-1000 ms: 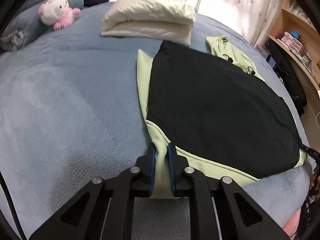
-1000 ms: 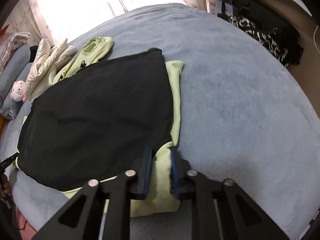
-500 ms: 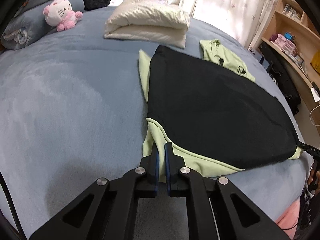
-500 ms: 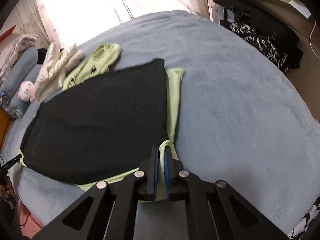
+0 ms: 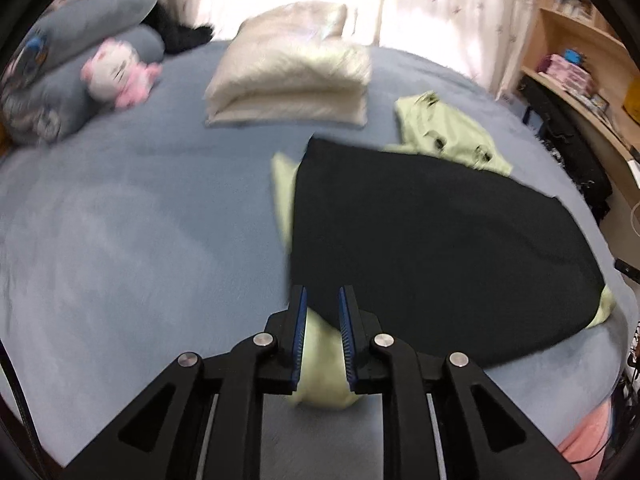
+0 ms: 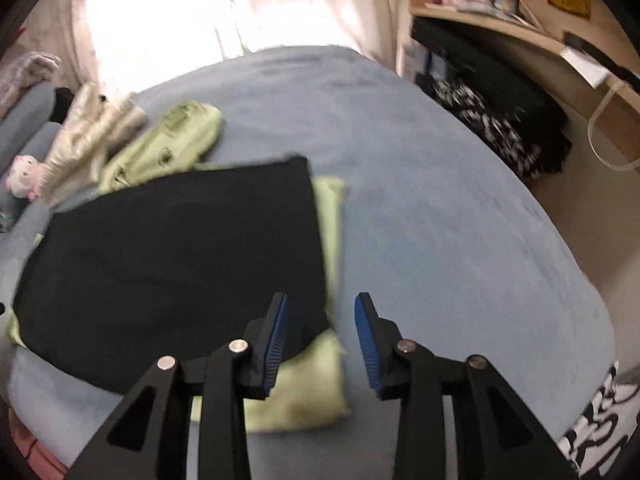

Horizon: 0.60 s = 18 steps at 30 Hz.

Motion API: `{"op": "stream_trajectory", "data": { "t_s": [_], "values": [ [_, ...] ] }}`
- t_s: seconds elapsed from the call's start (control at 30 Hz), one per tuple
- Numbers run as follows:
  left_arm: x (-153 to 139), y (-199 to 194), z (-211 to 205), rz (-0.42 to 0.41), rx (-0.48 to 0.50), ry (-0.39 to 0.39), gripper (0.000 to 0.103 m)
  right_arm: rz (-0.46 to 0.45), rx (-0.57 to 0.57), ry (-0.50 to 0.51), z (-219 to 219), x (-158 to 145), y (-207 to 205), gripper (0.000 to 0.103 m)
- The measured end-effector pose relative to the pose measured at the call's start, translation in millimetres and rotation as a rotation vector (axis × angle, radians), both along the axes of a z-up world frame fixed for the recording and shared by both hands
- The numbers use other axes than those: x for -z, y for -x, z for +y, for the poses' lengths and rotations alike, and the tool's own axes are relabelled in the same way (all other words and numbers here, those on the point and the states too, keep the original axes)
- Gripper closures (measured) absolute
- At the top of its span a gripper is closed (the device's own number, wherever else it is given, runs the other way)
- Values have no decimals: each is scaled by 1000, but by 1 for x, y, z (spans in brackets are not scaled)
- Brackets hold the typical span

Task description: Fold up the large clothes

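A large black-and-light-green garment (image 5: 432, 236) lies spread on the blue-grey bed, black side up, also seen in the right wrist view (image 6: 176, 248). My left gripper (image 5: 323, 312) is open a little over its near-left corner, and the green hem (image 5: 320, 368) lies between the fingers. My right gripper (image 6: 320, 316) is open wide above the near-right corner, where the green hem (image 6: 304, 392) rests loose on the bed. Both views are motion-blurred.
A folded cream duvet (image 5: 292, 76) and a green hood part (image 5: 448, 136) lie at the far side. A pink plush toy (image 5: 116, 76) leans on grey pillows. Shelves (image 6: 500, 0) and dark bags (image 6: 500, 120) stand right of the bed (image 6: 440, 200).
Both grippers were shut on the garment's green hem corners and have opened, letting the corners drop. Both have lifted and tilted up, the right one opening wider.
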State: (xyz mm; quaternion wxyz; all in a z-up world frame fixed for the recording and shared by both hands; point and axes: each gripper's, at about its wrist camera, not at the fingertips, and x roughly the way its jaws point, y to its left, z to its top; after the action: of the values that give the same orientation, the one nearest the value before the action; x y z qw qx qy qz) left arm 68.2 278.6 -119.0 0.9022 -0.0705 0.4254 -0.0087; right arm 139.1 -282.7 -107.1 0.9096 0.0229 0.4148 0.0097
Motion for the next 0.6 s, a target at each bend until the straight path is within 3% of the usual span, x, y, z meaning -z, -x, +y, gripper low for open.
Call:
{"op": "stream_trajectory", "data": {
  "t_s": [0.1,0.3,0.43,0.6],
  "values": [
    [-7,-28,-26,-13,85,8,88,13,-88,-58,32,1,-26,68],
    [7,-77,-96,37,292,54,88,83,-232,-154,99,27,-69,68],
    [32,-104,-141,105,411,51,89,135,-304,-135,135,51,-87,68],
    [55,-137,-171,151,433,-17,89,160,-336,-94,160,72,-116,68]
  ]
}}
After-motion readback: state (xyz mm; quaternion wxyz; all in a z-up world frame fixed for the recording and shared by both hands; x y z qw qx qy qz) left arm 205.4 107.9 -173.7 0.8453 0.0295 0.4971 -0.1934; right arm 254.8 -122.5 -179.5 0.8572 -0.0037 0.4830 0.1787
